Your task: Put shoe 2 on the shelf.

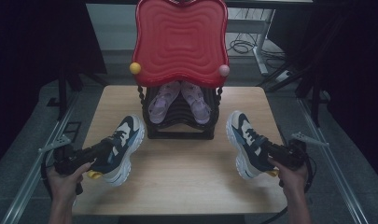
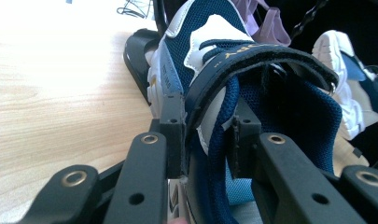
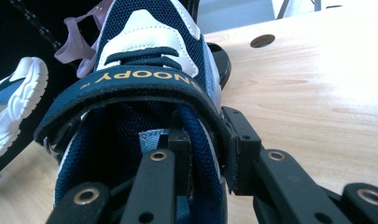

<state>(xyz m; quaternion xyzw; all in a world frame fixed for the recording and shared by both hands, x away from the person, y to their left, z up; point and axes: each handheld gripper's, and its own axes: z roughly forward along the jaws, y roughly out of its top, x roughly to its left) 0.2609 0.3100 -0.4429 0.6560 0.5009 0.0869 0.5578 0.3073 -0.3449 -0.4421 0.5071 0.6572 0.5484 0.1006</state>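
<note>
Each gripper, left (image 1: 100, 151) and right (image 1: 270, 151), had its jaws clamped on a sneaker's collar (image 1: 120, 148) (image 1: 245, 142); lifting level would keep the sneakers from slipping toward the rack (image 1: 179, 122).

The high view looks forward and down over the whole tabletop (image 1: 186, 177). Each gripper view sits very close behind its own claw, facing along a navy sneaker's collar toward the black shoe rack (image 1: 179, 119), which all three views share.
</note>
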